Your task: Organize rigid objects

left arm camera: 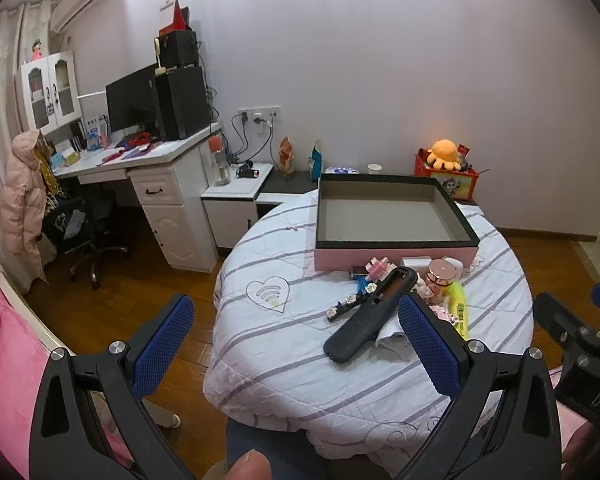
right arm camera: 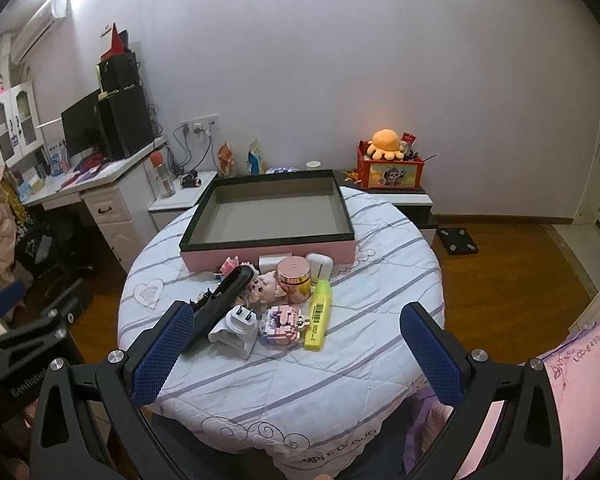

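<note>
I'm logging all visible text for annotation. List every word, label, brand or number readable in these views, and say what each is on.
"PICC CLOUD", roughly, partly creased: printed on the quilt's near hem.
"Benflobol", or similar, blurred: on the left gripper's black body, seen in the right wrist view.
"DAS", cut off: on the right gripper's body, in the left wrist view.
Handwriting on the pink sheet: not legible.
Yellow highlighter label and barcode: too small.
Red toy box picture: no readable words.

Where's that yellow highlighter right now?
In the right wrist view the highlighter lies on the round table, right of the pink block toy and in front of the pink jar.
</note>
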Action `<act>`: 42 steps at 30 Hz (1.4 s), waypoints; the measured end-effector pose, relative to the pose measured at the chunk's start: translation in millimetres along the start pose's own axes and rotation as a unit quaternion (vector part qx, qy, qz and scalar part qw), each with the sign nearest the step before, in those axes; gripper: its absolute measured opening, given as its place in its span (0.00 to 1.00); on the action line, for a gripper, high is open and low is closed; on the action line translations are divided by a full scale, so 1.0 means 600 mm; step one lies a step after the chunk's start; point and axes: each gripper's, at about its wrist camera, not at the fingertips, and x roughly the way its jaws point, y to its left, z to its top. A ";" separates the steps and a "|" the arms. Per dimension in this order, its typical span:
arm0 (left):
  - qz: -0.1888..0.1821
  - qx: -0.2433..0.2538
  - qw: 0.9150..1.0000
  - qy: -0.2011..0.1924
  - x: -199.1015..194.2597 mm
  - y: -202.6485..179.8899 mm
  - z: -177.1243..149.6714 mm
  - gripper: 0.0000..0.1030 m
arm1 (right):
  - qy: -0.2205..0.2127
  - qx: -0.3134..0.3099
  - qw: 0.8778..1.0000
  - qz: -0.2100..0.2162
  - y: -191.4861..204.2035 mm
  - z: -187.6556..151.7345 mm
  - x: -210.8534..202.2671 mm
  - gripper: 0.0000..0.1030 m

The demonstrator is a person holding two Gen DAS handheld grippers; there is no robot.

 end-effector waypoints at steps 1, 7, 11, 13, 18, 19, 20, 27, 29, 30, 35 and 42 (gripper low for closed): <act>0.000 0.000 1.000 0.000 -0.001 0.000 -0.003 1.00 | -0.002 0.001 1.000 -0.001 0.000 -0.001 -0.003 1.00; -0.001 0.000 1.000 -0.003 -0.006 -0.006 -0.009 1.00 | -0.013 0.005 1.000 -0.005 -0.005 -0.002 -0.013 1.00; -0.004 -0.004 1.000 -0.013 -0.014 -0.006 -0.013 1.00 | -0.024 0.004 1.000 -0.009 -0.005 -0.004 -0.022 1.00; -0.001 -0.003 1.000 -0.016 -0.017 -0.005 -0.013 1.00 | -0.026 0.005 1.000 -0.009 -0.006 -0.004 -0.025 1.00; -0.002 -0.004 1.000 -0.016 -0.019 -0.003 -0.017 1.00 | -0.027 0.004 1.000 -0.008 -0.006 -0.007 -0.027 1.00; -0.002 -0.004 1.000 -0.016 -0.019 -0.003 -0.017 1.00 | -0.027 0.004 1.000 -0.007 -0.006 -0.007 -0.027 1.00; -0.002 -0.004 1.000 -0.016 -0.019 -0.003 -0.018 1.00 | -0.026 0.003 1.000 -0.008 -0.006 -0.007 -0.026 1.00; -0.004 -0.005 1.000 -0.012 -0.018 -0.002 -0.023 1.00 | -0.026 0.003 1.000 -0.011 -0.008 -0.008 -0.025 1.00; -0.003 -0.004 1.000 -0.012 -0.018 -0.003 -0.023 1.00 | -0.027 0.002 1.000 -0.013 -0.008 -0.008 -0.025 1.00; -0.004 -0.005 1.000 -0.011 -0.018 -0.002 -0.025 1.00 | -0.026 0.002 1.000 -0.013 -0.009 -0.007 -0.024 1.00; -0.003 -0.004 1.000 -0.012 -0.017 -0.004 -0.021 1.00 | -0.026 0.002 1.000 -0.013 -0.009 -0.007 -0.022 1.00; -0.003 -0.007 1.000 -0.012 -0.013 -0.006 -0.026 1.00 | -0.026 0.003 1.000 -0.014 -0.009 -0.007 -0.023 1.00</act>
